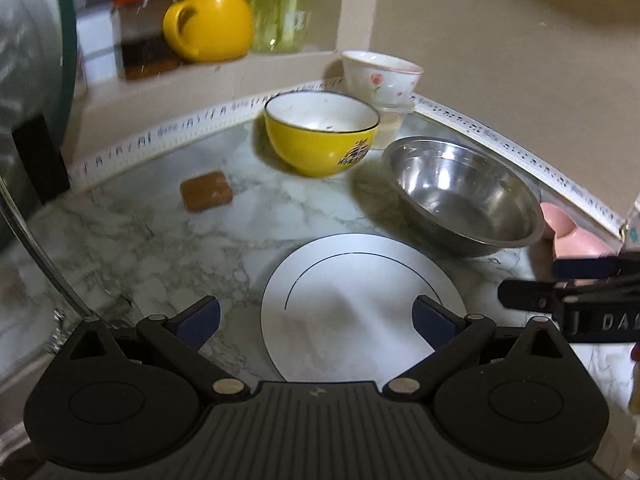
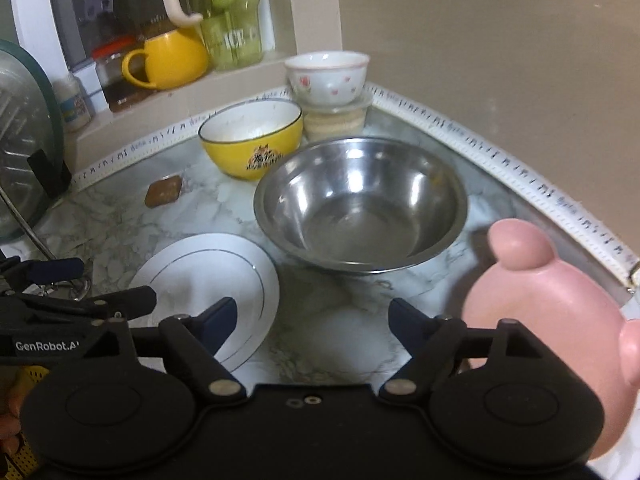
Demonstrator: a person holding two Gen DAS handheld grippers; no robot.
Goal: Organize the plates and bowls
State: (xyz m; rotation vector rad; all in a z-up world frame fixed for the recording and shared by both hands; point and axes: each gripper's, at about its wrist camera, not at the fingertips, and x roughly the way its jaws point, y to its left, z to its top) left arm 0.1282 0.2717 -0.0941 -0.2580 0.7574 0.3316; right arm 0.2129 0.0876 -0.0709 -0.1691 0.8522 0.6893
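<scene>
A flat white plate (image 1: 352,304) lies on the marble counter, under my open, empty left gripper (image 1: 316,320); it also shows in the right wrist view (image 2: 208,280). A steel bowl (image 1: 460,196) (image 2: 360,208) stands behind it to the right. A yellow bowl (image 1: 320,132) (image 2: 252,136) stands further back. A white flowered bowl (image 1: 380,76) (image 2: 326,78) rests on a plastic container in the corner. A pink pig-shaped dish (image 2: 552,320) (image 1: 568,232) sits at the right. My right gripper (image 2: 312,322) is open and empty over bare counter between plate and pink dish.
A brown sponge (image 1: 206,191) lies on the counter at the left. A window ledge holds a yellow mug (image 1: 208,26), a green jug (image 2: 228,20) and jars. A glass lid (image 2: 24,140) stands at the far left. Patterned tape edges the counter (image 1: 120,216).
</scene>
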